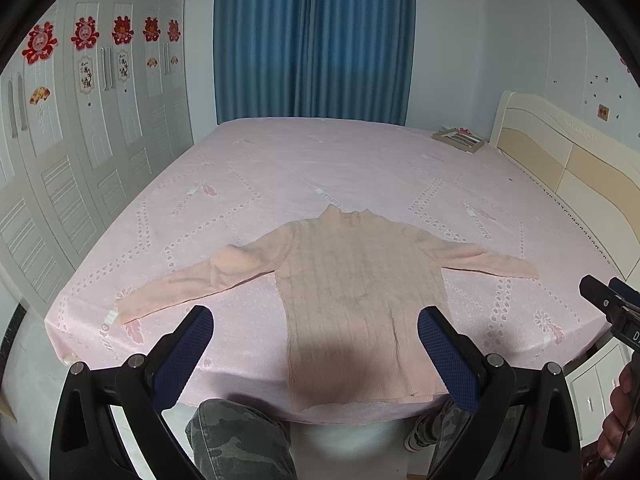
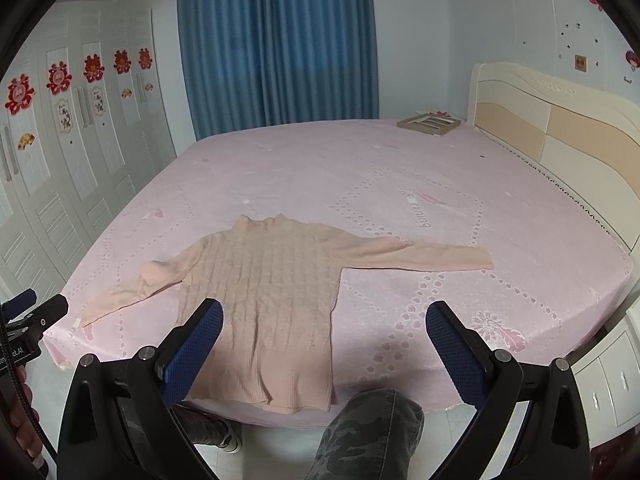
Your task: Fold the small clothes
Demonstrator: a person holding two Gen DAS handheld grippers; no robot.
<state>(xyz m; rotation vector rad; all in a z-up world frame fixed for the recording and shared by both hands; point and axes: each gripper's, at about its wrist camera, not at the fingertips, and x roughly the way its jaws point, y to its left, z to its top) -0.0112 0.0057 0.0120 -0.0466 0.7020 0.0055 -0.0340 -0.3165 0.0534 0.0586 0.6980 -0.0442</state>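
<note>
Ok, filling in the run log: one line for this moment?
stage: pre-fold | sweater: flat on bed, sleeves spread | left gripper: open, empty | right gripper: open, empty

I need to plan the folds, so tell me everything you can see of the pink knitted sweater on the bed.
The pale pink cable-knit sweater has a short stand-up collar, ribbed long sleeves and a ribbed hem. It lies flat and unfolded on the pink patterned bedsheet, collar away from the person, both sleeves spread sideways, the hem at the near edge of the bed. The sleeve on the left has a slight bunch near the elbow. Nothing touches it but the sheet; the left gripper and right gripper hover open above it.
</note>
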